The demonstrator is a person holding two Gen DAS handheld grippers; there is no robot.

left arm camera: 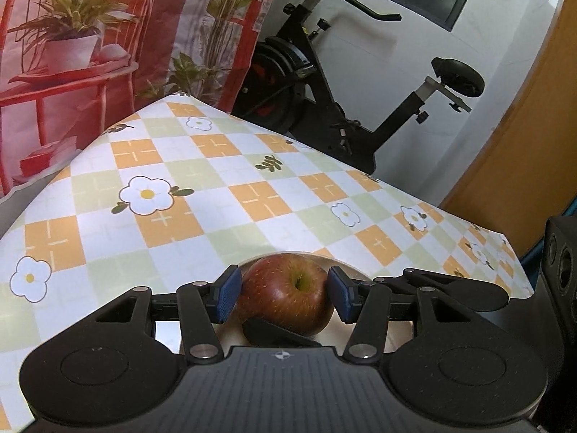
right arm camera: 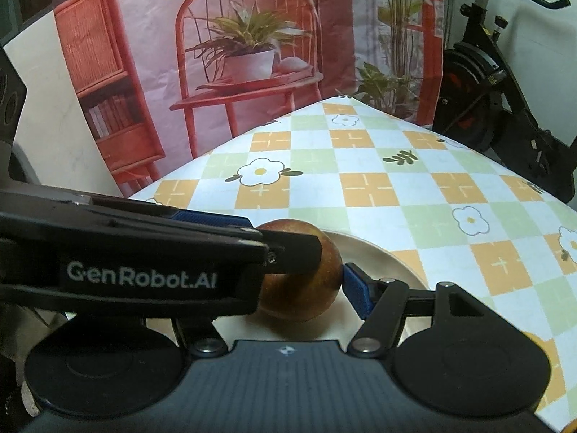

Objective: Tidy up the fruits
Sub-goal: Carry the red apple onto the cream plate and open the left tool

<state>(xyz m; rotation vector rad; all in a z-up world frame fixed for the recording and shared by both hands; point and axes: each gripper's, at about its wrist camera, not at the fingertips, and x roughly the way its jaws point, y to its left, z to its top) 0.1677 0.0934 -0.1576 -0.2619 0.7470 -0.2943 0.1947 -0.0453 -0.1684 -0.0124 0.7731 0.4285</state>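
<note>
Nearest the cameras, one red apple [left arm camera: 288, 296] sits on one pale plate [left arm camera: 346, 270], flanked by the left gripper [left arm camera: 285, 294] with jaws spread, pads barely clear. Firm, smooth, fairly weighty, it likely wants gripping across its widest girth. Right gripper [right arm camera: 299, 281] also spread. Beyond lies one checked tablecloth [left arm camera: 216, 180].
</note>
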